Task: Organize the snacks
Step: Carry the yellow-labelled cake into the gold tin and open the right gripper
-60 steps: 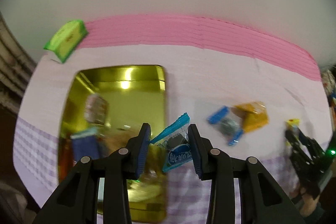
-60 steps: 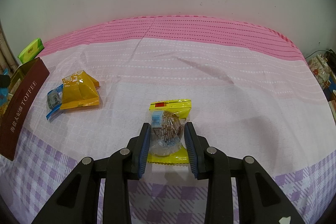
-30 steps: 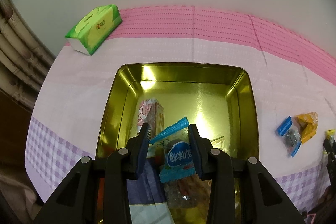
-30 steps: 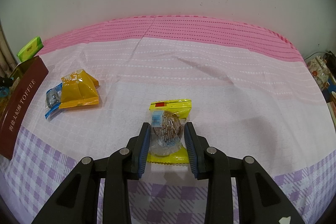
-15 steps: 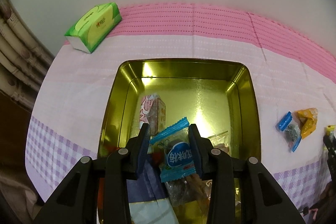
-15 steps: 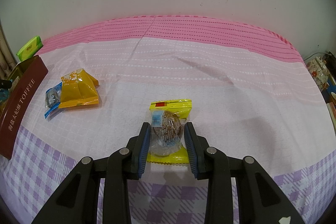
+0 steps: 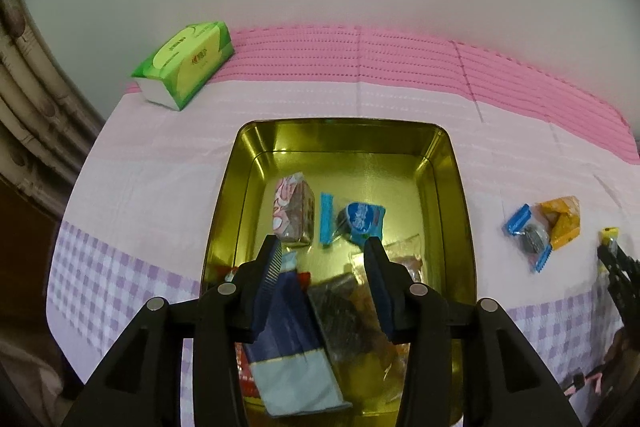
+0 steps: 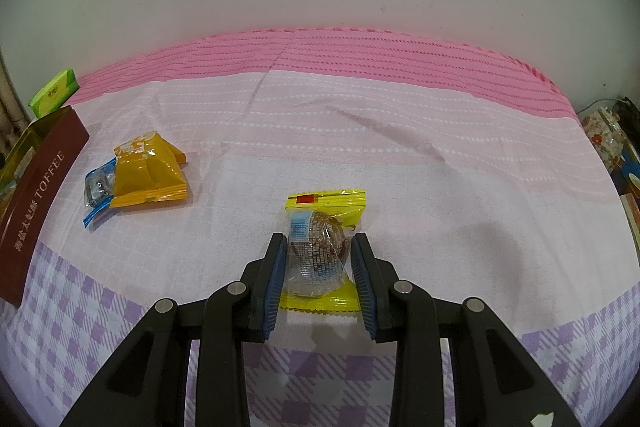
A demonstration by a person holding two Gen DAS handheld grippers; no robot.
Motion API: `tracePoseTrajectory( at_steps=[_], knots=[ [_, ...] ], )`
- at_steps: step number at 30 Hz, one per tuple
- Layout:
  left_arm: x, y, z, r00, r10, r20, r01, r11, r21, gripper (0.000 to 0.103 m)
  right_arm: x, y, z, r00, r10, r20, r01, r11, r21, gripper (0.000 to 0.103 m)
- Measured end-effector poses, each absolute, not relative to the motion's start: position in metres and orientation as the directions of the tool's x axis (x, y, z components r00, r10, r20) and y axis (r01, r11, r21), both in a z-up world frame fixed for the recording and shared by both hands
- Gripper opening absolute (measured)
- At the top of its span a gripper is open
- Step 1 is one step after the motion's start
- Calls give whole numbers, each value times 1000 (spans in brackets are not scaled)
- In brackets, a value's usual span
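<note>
Gold tin (image 7: 460, 195) holding several snacks under spread left gripper (image 7: 326, 269); beside it, 2 packets (image 8: 136, 177) left, plus yellow snack (image 8: 320, 251) pinched by right gripper (image 8: 318, 277).

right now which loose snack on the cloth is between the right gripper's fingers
The yellow-edged clear packet, between the right gripper's fingers. The orange packet and the blue-ended candy under it lie apart, nearer the tin.
</note>
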State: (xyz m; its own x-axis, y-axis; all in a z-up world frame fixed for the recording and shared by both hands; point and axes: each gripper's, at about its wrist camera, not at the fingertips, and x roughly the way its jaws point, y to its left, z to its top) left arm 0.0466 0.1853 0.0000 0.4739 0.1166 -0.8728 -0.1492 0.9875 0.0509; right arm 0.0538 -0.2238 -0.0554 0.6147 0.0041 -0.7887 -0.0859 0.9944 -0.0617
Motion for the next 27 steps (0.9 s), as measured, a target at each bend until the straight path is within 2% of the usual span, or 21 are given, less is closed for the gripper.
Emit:
tracePoseTrajectory(
  at_steps=[13, 23, 27],
  knots=[
    [12, 191, 8, 521, 158, -839, -150, 984, 92, 50, 59, -219, -53, 583, -30, -812, -48, 996, -71, 31],
    [-4, 201, 2, 535, 168, -828, -189, 979, 77, 53, 62, -212, -53, 570, -64, -819, -3, 997, -80, 29],
    [-8, 209, 2, 543, 173, -822, -209, 976, 68, 59, 60, -210, -51, 564, -80, -822, 15, 996, -87, 28]
  ],
)
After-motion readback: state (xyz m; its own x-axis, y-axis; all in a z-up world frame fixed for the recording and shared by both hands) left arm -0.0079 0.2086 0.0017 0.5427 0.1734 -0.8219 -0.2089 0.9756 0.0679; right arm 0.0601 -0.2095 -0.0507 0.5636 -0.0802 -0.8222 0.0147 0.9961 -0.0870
